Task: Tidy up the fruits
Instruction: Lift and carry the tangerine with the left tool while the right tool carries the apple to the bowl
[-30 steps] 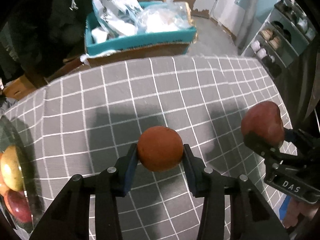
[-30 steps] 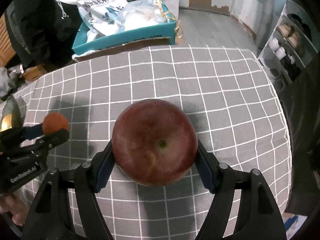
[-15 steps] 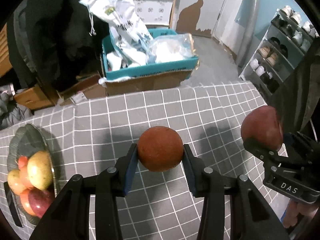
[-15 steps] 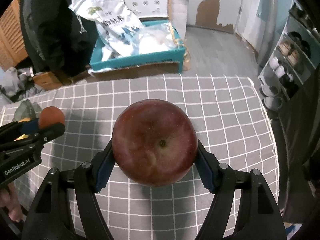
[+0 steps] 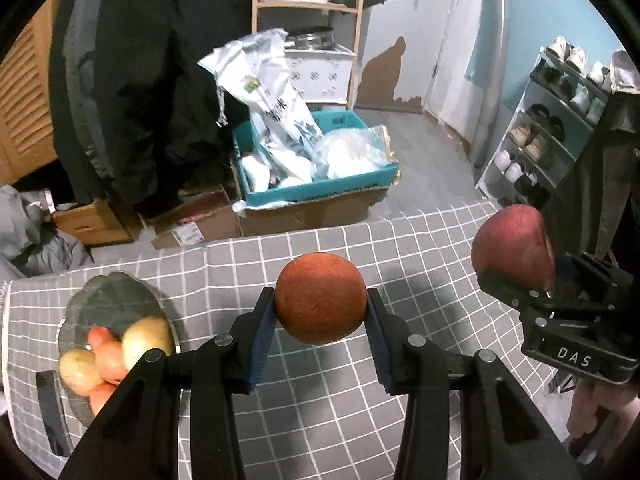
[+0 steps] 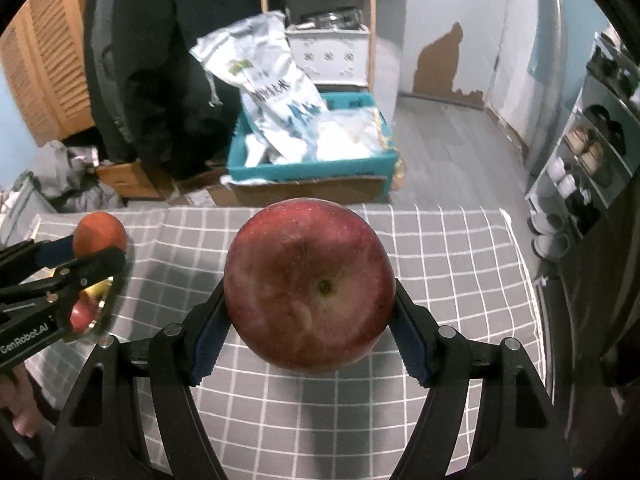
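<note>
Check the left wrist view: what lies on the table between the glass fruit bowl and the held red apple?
Only bare grey checked tablecloth lies between the glass fruit bowl and red apple; the round orange fruit is held above it.

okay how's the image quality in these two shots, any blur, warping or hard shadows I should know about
Left wrist view: sharp on the orange, black fisheye corners, straight shelf posts bowed, two soft shadows on the checked tablecloth. Right wrist view: the red apple is crisp with mild sheen, the glass fruit bowl at the left edge looks smeared, room behind slightly soft.
</note>
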`<state>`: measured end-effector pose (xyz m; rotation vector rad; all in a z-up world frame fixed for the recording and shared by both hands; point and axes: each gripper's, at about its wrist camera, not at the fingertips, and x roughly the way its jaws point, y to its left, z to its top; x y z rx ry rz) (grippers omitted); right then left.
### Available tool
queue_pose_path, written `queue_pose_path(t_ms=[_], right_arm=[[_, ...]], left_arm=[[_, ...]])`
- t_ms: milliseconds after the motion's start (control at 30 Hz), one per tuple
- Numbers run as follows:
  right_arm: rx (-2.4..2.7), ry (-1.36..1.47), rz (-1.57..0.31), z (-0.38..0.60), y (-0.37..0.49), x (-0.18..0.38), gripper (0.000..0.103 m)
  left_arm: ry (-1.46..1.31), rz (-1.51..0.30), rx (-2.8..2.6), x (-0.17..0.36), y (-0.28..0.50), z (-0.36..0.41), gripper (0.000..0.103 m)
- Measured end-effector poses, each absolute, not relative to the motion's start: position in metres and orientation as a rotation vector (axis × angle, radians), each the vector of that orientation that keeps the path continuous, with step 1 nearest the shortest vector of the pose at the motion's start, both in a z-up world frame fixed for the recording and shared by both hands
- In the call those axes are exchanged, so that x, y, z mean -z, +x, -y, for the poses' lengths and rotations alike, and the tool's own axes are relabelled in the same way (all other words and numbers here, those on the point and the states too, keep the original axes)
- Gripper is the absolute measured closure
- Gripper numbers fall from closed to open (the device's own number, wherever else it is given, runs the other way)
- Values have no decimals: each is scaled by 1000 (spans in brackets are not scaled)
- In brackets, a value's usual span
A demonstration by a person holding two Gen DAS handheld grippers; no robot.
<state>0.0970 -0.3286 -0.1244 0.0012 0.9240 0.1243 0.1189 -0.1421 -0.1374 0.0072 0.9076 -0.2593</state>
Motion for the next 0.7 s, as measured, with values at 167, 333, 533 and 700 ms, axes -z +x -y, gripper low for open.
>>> queue_pose_path(t_ms=[167, 333, 533, 700], right_arm=[[-163, -20, -892, 308, 92, 108, 29], [-189, -39, -872, 290, 88, 98, 29], [-226, -54, -858, 268, 87, 88, 29], [-257, -54, -853, 249, 90, 84, 29]], left_arm=[[10, -871, 235, 122, 108, 121, 59], [2, -849, 208, 111, 101, 102, 59], [-10, -823, 183, 101, 92, 80, 59], [-30, -816, 156, 99, 91, 59, 59]])
